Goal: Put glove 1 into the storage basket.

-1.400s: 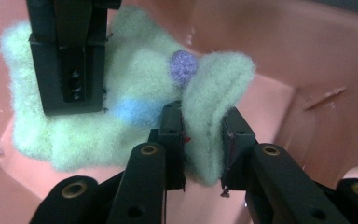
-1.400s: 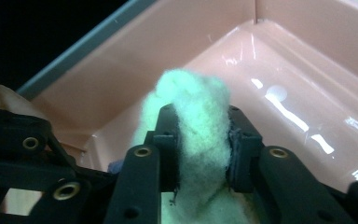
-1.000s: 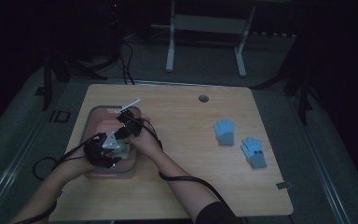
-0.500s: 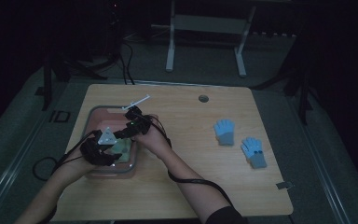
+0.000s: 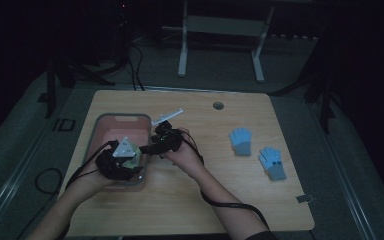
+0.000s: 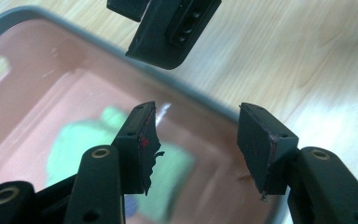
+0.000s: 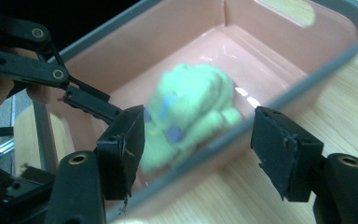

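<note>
A green glove (image 7: 191, 107) with blue dots lies in the pink bin (image 5: 122, 116), and it also appears blurred as the green glove (image 6: 74, 149) below my left jaws. My left gripper (image 5: 139, 153) hangs over the bin's near right part, open with nothing between its pads (image 6: 145, 140). My right gripper (image 5: 149, 149) is at the bin's right rim (image 7: 279, 98) and points left into the bin. It is open, and its jaws have just been closing slightly with nothing between them. The two grippers' tips are close together.
Two blue gloves (image 5: 241, 141) (image 5: 271, 162) lie apart on the right half of the wooden table (image 5: 195, 200). A round hole (image 5: 218, 105) is near the table's far edge. Cables trail from both grippers across the near side.
My right gripper has moved right, from over the bin's middle to its right rim. My left gripper has lifted a little and shifted right. The green glove stays in the bin.
</note>
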The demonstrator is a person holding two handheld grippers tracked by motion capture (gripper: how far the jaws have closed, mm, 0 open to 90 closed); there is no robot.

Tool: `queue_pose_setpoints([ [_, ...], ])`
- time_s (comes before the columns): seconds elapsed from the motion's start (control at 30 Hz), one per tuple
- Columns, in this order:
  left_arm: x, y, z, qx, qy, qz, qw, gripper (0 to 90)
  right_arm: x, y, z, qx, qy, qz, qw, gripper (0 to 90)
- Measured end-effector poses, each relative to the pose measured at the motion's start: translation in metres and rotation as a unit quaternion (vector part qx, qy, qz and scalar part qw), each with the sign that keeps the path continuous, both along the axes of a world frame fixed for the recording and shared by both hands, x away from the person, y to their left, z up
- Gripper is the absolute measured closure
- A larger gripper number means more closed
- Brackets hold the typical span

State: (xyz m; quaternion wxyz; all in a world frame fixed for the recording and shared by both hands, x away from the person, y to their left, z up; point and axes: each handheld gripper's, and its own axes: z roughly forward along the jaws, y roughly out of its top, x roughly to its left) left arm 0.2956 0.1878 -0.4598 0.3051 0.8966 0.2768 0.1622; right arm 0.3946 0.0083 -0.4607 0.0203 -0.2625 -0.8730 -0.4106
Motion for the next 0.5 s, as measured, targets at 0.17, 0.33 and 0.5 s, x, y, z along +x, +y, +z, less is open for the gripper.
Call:
queue_pose_setpoints([
  [0.17,-0.002,-0.019,-0.002,-0.008,0.000,0.000,1.0000,40.4,-0.003,-0.024,-0.002,0.000,-0.002,-0.004,1.0000,30.6],
  [0.33,-0.003,-0.038,-0.001,-0.023,0.009,0.001,0.9997,18.5,-0.005,-0.047,-0.004,0.003,-0.004,-0.018,0.9998,28.8],
  [0.5,-0.005,-0.057,-0.005,-0.035,0.016,-0.019,0.9991,8.7,-0.006,-0.072,-0.005,0.008,-0.009,-0.031,0.9995,25.5],
])
